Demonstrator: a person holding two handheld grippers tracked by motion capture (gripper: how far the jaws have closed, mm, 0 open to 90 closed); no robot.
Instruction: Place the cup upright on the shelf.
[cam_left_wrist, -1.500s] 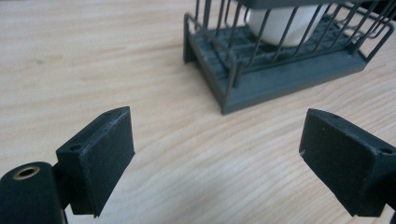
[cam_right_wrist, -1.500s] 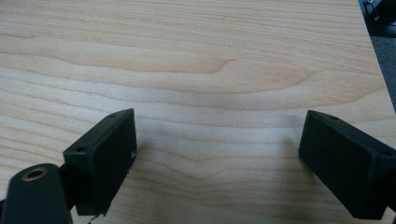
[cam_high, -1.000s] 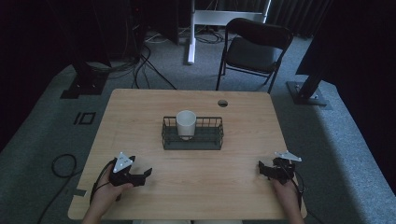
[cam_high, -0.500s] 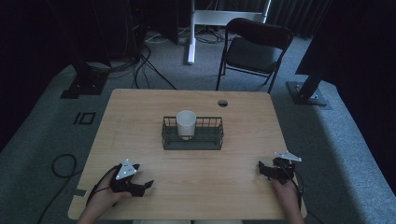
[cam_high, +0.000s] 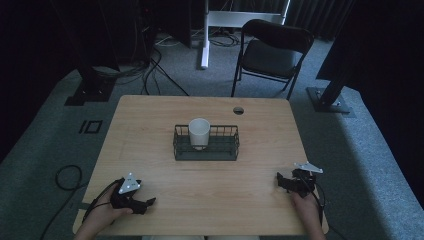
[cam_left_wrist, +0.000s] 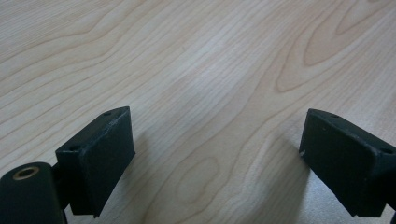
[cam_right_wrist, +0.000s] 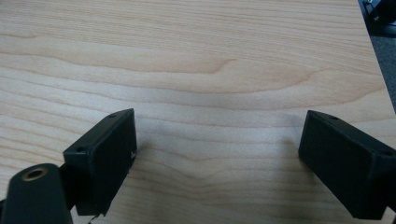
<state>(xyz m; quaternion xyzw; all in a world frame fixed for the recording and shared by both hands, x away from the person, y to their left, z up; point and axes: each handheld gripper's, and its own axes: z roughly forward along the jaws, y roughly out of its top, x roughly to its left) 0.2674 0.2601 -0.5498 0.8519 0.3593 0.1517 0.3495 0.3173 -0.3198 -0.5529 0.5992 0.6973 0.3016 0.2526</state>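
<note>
High view: left gripper (cam_high: 146, 204) resting low on the table (cam_high: 150, 120) near the front left corner, right gripper (cam_high: 281, 181) near the front right edge, each held in a hand. Cup (cam_high: 199, 133), white and upright, standing in the left half of the wire basket (cam_high: 227, 148), well ahead of both grippers and between them, a little nearer the left one's line. Behind the table, a folding chair (cam_high: 270, 50) on grey carpet.

Left gripper view: left gripper (cam_left_wrist: 210, 158) with jaws spread wide, nothing between them, bare wood grain below and ahead. Pads close to the tabletop.

Right gripper view: right gripper (cam_right_wrist: 215, 161) likewise spread wide and empty, bare wood ahead, table edge and dark floor at the far right.

Step in hand, as a judgement: reaching for the cup, not yet begun in earnest. To do it well: lift clear of the table first, then travel forward and inward over the near basket wall rather than through it. Come down on the cup from above, jaws kept spread wider than the rim, one pad inside and one outside the wall, or both astride the body. Close gently; a light cup may crush or tip. Draw straight up until the base clears the wire, keeping the other gripper ready to steady the basket.
</note>
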